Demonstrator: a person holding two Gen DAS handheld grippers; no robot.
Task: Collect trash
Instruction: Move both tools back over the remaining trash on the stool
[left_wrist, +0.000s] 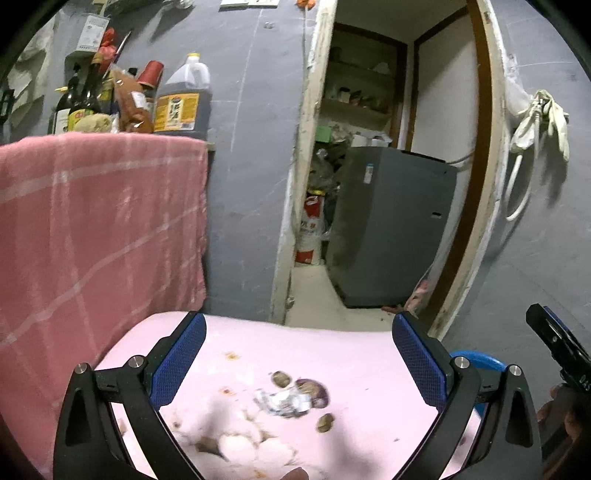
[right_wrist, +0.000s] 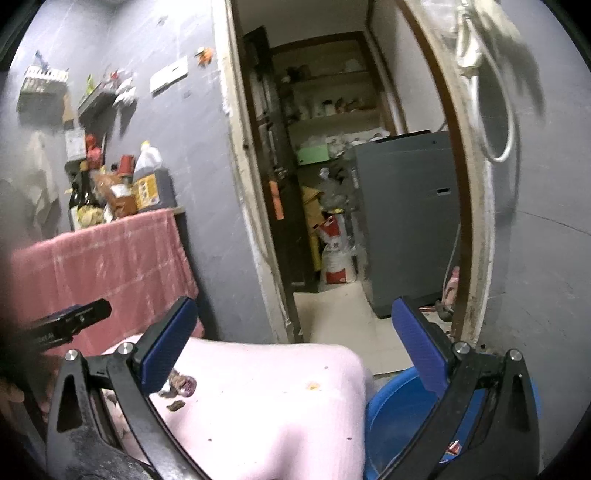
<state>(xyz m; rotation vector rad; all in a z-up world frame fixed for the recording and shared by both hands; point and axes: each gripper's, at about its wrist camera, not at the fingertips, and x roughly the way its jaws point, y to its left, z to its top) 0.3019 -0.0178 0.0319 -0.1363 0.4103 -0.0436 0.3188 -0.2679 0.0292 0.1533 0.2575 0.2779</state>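
A pink table holds a heap of trash: a crumpled foil wrapper, brown shell bits, a purple peel and white crumpled tissues. My left gripper is open and empty, above the trash. My right gripper is open and empty, over the table's right part; the trash shows beside its left finger. A blue bin stands under the table's right edge, below the right gripper's right finger.
A pink cloth hangs over a counter at left with sauce bottles on it. A doorway behind leads to a storeroom with a grey washing machine. The right gripper's body shows at the right edge.
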